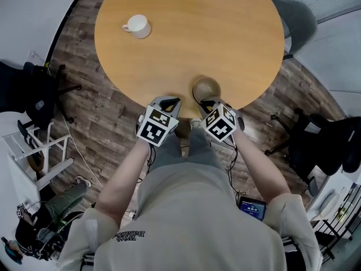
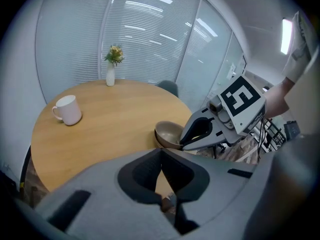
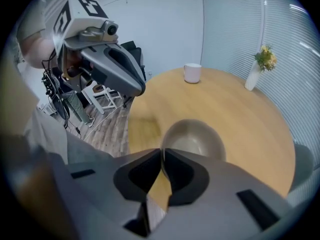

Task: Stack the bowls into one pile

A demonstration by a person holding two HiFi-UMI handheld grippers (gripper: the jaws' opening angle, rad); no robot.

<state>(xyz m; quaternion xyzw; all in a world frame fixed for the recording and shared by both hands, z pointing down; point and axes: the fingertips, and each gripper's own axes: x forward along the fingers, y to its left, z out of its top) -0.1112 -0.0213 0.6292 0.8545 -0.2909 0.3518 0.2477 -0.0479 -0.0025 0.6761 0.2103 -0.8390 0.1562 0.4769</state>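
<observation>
A stack of brownish bowls (image 1: pixel 206 87) stands near the front edge of the round wooden table (image 1: pixel 225 27). In the left gripper view the stack (image 2: pixel 169 132) shows two rims, one nested in the other. My right gripper (image 1: pixel 207 102) is shut, with its tips at the near rim of the bowls (image 3: pixel 195 136); whether they touch it is unclear. My left gripper (image 1: pixel 169 100) is shut and empty at the table's edge, left of the bowls. In each gripper's own view the left gripper (image 2: pixel 161 153) and the right gripper (image 3: pixel 162 151) hold nothing.
A white mug (image 1: pixel 137 26) stands at the far left of the table. A small white vase (image 2: pixel 110 75) with flowers sits at the far edge. A grey chair (image 1: pixel 302 18) is behind the table, black chairs (image 1: pixel 324 143) to the right and left.
</observation>
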